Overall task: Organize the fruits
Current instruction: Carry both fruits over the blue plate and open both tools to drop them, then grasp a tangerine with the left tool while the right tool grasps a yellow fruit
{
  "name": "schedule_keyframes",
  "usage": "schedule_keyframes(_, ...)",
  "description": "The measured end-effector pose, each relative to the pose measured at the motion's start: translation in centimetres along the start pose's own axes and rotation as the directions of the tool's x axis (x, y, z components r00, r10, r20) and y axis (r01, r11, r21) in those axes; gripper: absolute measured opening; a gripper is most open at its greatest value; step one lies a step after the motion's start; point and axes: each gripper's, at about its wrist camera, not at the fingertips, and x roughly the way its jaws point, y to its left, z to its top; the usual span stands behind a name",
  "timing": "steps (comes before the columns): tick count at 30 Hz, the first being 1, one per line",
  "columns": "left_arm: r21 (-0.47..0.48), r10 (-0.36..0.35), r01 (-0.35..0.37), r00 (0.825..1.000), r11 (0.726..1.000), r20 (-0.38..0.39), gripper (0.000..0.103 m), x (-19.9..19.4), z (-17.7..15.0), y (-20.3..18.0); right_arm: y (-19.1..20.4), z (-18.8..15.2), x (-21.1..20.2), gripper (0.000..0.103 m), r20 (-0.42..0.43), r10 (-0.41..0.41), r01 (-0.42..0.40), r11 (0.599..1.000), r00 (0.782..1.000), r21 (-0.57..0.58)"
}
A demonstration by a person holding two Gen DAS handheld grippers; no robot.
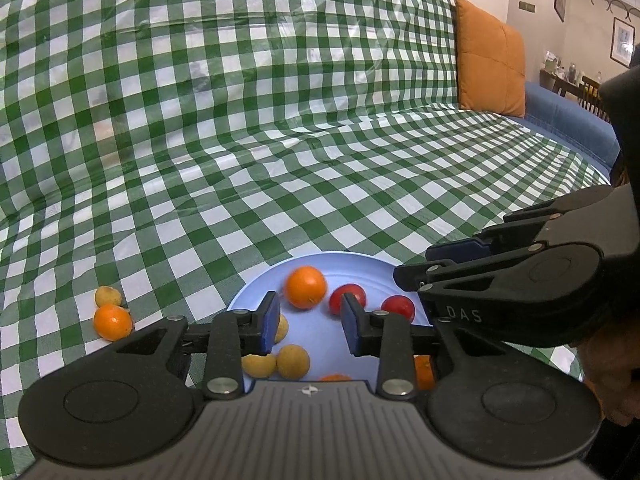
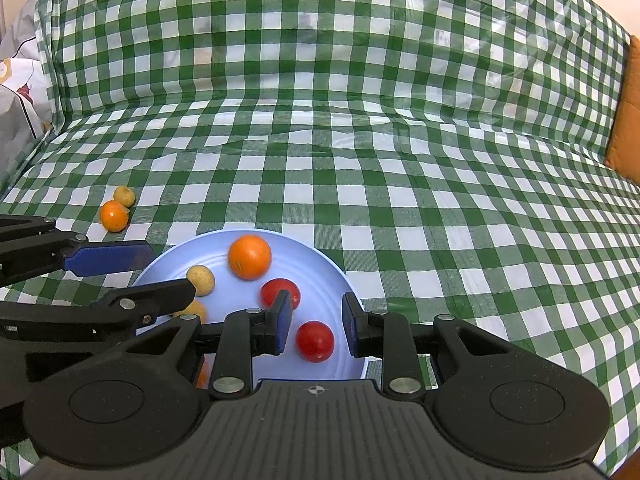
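A light blue plate (image 1: pixel 352 268) (image 2: pixel 320 272) lies on the green checked cloth. It holds an orange (image 1: pixel 306 287) (image 2: pixel 249 257), two red fruits (image 1: pixel 347 298) (image 2: pixel 315 341), and several small yellow fruits (image 1: pixel 293 361) (image 2: pixel 201 279). A second orange (image 1: pixel 112 322) (image 2: pixel 114 215) and a yellow fruit (image 1: pixel 107 296) (image 2: pixel 124 196) lie on the cloth left of the plate. My left gripper (image 1: pixel 310 326) is open and empty above the plate's near side. My right gripper (image 2: pixel 316 326) is open and empty, its jaws either side of a red fruit.
The checked cloth (image 1: pixel 240 140) covers a sofa seat and back. An orange cushion (image 1: pixel 490 56) leans at the right, by a blue armrest (image 1: pixel 568 120). White fabric (image 2: pixel 20 92) lies at the far left in the right wrist view.
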Motion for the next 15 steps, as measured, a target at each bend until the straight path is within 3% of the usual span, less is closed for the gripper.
schedule_keyframes(12,-0.044,0.055,-0.055,0.998,0.997,-0.001,0.022,-0.1,0.6,1.6,0.1,0.1,-0.4,0.028,0.038,-0.028,0.028,1.0,0.999,0.005)
schedule_keyframes(15,-0.076,0.097,-0.098,0.995,0.992,-0.021,0.022,0.2,0.7,2.8,0.3,0.4,-0.9,0.021,0.079,-0.035,0.034,0.999,0.996,0.013)
